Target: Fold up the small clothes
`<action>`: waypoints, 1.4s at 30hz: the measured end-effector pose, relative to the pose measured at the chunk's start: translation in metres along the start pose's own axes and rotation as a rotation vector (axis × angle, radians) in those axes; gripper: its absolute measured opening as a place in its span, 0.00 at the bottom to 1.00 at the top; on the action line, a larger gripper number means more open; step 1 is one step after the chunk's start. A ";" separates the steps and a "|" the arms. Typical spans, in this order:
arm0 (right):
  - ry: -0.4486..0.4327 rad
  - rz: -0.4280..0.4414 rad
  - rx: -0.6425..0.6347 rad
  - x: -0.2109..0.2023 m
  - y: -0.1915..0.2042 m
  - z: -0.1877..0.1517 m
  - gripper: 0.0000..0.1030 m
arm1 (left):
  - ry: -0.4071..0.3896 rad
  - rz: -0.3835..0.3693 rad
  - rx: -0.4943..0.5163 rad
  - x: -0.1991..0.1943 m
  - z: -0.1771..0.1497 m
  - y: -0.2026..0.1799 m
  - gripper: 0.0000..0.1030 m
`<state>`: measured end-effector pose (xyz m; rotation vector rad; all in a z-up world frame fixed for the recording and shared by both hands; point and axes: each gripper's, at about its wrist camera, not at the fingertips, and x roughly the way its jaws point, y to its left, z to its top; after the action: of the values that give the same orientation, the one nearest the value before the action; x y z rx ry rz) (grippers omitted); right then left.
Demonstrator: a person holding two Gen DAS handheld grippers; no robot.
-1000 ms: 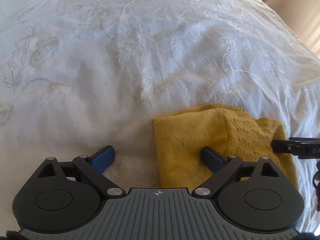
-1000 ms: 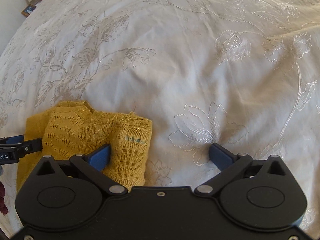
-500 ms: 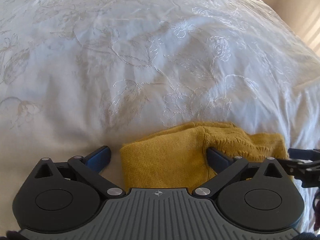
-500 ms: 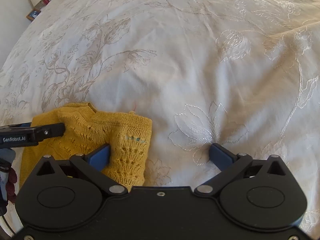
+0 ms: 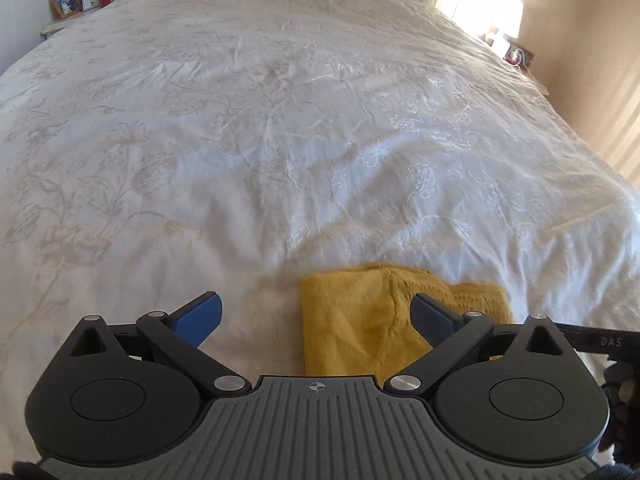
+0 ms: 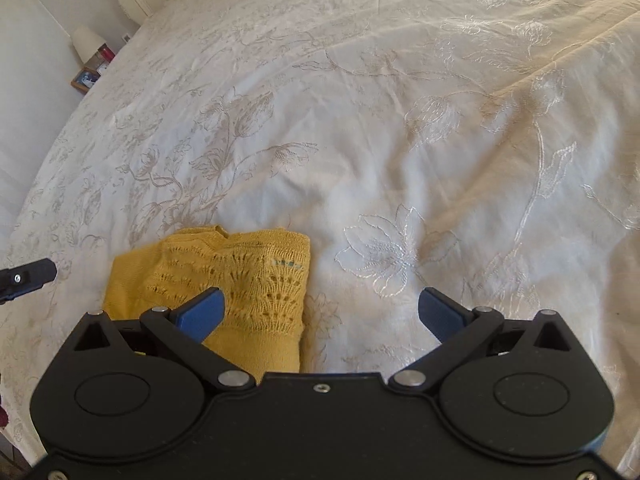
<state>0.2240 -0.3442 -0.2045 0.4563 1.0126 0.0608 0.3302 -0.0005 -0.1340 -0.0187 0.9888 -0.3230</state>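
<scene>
The yellow knitted garment (image 5: 384, 320) lies folded into a compact bundle on the white bedspread (image 5: 280, 140), at the near edge of the bed. Both grippers hang above it and hold nothing.

The left gripper (image 5: 316, 316) has its jaws spread wide; they have just been opening a little more, and nothing is pinched between them. In the left wrist view the bundle lies a little to the right of this gripper's middle, with the right finger over the cloth and the left finger over bare bedspread.

The right gripper (image 6: 320, 310) also stands wide open. In the right wrist view the garment (image 6: 224, 280) lies to the left of its middle, so only its left finger is over the lace part, and its right finger is over bare bedspread.

So the bundle sits between the two grippers, and neither looks clearly nearer. Its long axis seems to run from near to far, but the near end is hidden under the gripper bodies, so this is not sure. The fold looks finished. If the bundle must be moved away, each gripper would have to come inward and down to its own side edge.
</scene>
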 end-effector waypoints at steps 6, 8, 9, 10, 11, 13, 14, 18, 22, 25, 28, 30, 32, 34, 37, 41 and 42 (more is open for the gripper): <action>0.018 0.007 -0.085 -0.022 0.005 -0.024 0.99 | 0.037 0.012 -0.034 -0.036 -0.045 -0.022 0.99; 0.013 0.013 -0.114 -0.030 0.007 -0.031 0.99 | 0.049 0.022 -0.038 -0.042 -0.060 -0.031 0.99; 0.015 0.021 -0.130 -0.033 0.009 -0.034 0.99 | 0.058 0.028 -0.039 -0.044 -0.067 -0.035 0.99; 0.021 0.029 -0.141 -0.035 0.011 -0.037 0.99 | 0.072 0.033 -0.037 -0.045 -0.073 -0.038 0.99; 0.028 0.038 -0.151 -0.037 0.012 -0.040 0.99 | 0.091 0.040 -0.032 -0.044 -0.080 -0.041 0.99; 0.038 0.048 -0.168 -0.042 0.016 -0.049 0.99 | 0.118 0.040 -0.006 -0.041 -0.092 -0.044 0.99; 0.037 0.048 -0.173 -0.044 0.017 -0.053 0.99 | 0.127 0.044 0.013 -0.038 -0.097 -0.044 0.99; 0.031 0.027 -0.169 -0.054 0.022 -0.071 0.99 | 0.177 0.079 0.010 -0.020 -0.115 -0.029 0.99; 0.023 -0.005 -0.163 -0.067 0.030 -0.092 0.99 | 0.208 0.065 -0.005 -0.003 -0.120 -0.010 0.99; 0.013 -0.032 -0.152 -0.078 0.037 -0.104 0.99 | 0.334 0.107 0.027 0.015 -0.137 0.001 0.99; -0.012 -0.035 -0.138 -0.093 0.045 -0.112 0.99 | 0.289 0.057 0.003 -0.003 -0.142 0.010 0.98; -0.032 -0.044 -0.143 -0.101 0.048 -0.115 0.99 | 0.228 0.020 -0.010 -0.021 -0.135 0.011 0.98; -0.051 -0.056 -0.136 -0.106 0.050 -0.116 0.99 | 0.162 -0.007 0.007 -0.035 -0.123 0.006 0.99; -0.064 -0.059 -0.116 -0.109 0.049 -0.115 0.99 | 0.112 -0.017 0.029 -0.038 -0.106 0.001 0.99; -0.070 -0.063 -0.108 -0.109 0.048 -0.113 0.99 | 0.075 0.019 0.038 -0.024 -0.085 -0.005 0.99; -0.069 -0.063 -0.113 -0.107 0.045 -0.106 0.99 | 0.086 0.097 0.021 0.009 -0.071 0.000 0.99; -0.067 -0.063 -0.112 -0.106 0.043 -0.104 0.99 | 0.103 0.116 0.019 0.019 -0.069 0.001 0.99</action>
<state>0.0878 -0.2970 -0.1481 0.3218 0.9521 0.0456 0.2834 0.0046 -0.1877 0.0725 1.0843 -0.2285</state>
